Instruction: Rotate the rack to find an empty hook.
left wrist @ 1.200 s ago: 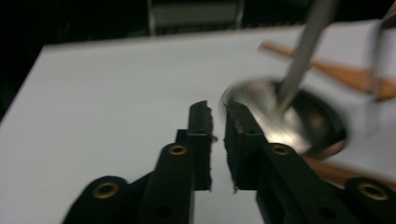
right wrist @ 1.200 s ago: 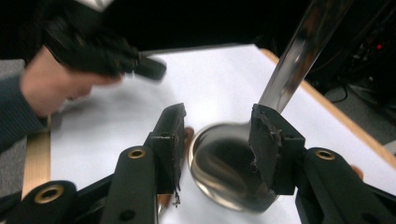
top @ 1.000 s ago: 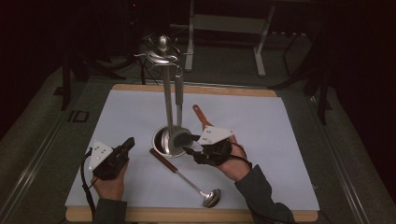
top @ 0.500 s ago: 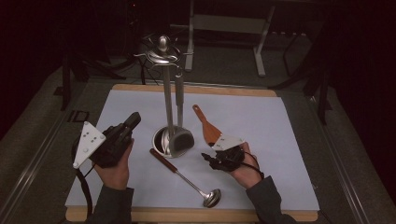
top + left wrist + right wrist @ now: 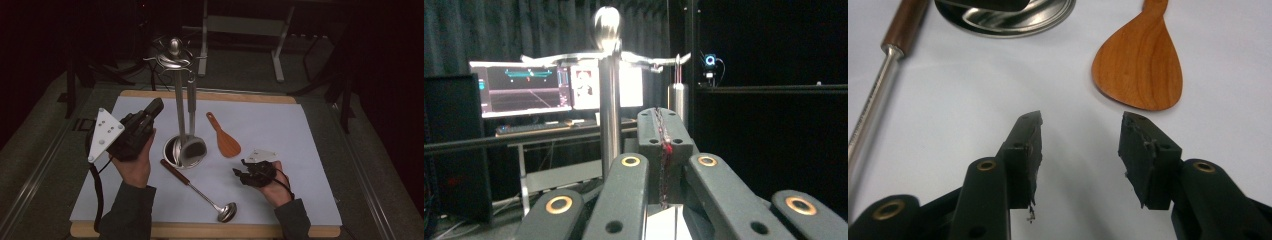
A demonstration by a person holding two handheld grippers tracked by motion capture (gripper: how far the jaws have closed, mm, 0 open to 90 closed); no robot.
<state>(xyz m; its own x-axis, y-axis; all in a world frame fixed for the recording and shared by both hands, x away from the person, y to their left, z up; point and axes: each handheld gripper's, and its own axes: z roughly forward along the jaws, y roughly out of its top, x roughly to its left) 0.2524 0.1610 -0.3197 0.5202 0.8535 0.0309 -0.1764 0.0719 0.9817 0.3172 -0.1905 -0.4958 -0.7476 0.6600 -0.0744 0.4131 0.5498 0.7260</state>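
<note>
Hovering with jaws apart and empty, right gripper [image 5: 1079, 131] has spatula [image 5: 1140, 67] just ahead-right, handle pointing away.

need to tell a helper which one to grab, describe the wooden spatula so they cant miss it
Start at the tall steel utensil stand in the middle of the white mat. Just to the right of its round base lies a flat, orange-brown wooden spatula, ahead of the open right gripper. It is the only all-wood tool; the ladle nearby is steel.
</note>
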